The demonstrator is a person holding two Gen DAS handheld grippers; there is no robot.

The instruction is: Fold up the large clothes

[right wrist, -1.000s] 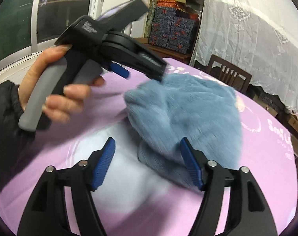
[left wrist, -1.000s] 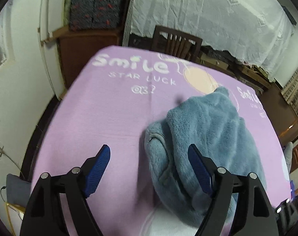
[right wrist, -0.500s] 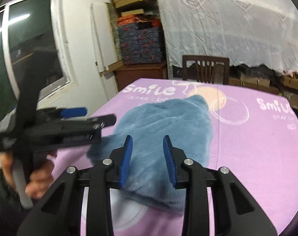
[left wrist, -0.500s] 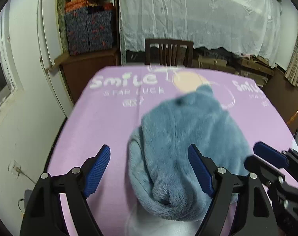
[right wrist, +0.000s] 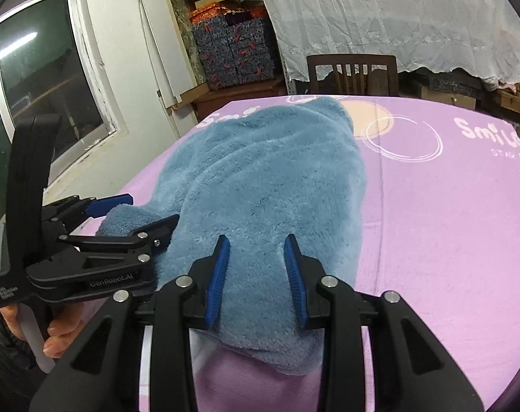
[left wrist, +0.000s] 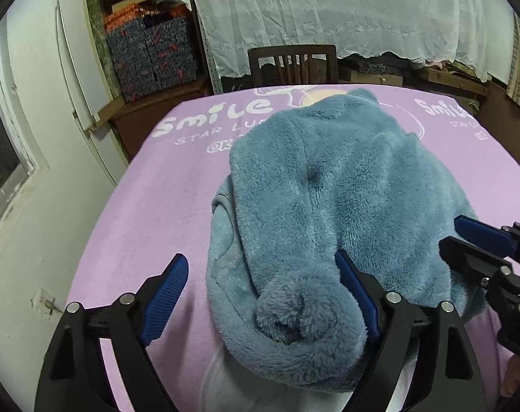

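Observation:
A blue fleece garment (left wrist: pixel 345 185) lies bunched on the purple tablecloth (left wrist: pixel 150 213), with a rolled sleeve end (left wrist: pixel 294 309) at its near edge. My left gripper (left wrist: pixel 261 292) straddles that sleeve end. Its jaws are opening; the right pad touches the fleece and the left pad stands off it. The left gripper (right wrist: pixel 133 214) also shows in the right wrist view, the sleeve end between its fingers. My right gripper (right wrist: pixel 256 267) hovers over the garment's (right wrist: pixel 266 185) near hem, jaws narrowed but parted, pinching no fabric. In the left wrist view, the right gripper (left wrist: pixel 465 240) sits by the right edge.
A wooden chair (left wrist: pixel 294 65) stands at the table's far side. Patterned boxes (left wrist: pixel 153 55) on a cabinet and a lace curtain (left wrist: pixel 362 10) fill the back. A window (right wrist: pixel 43 79) and white wall run along the left. A hand (right wrist: pixel 59 333) holds the left gripper's handle.
Both grippers have rolled level and come down closer to the garment's near edge. The right jaws narrowed from wide. The sleeve end now lies between the left jaws.

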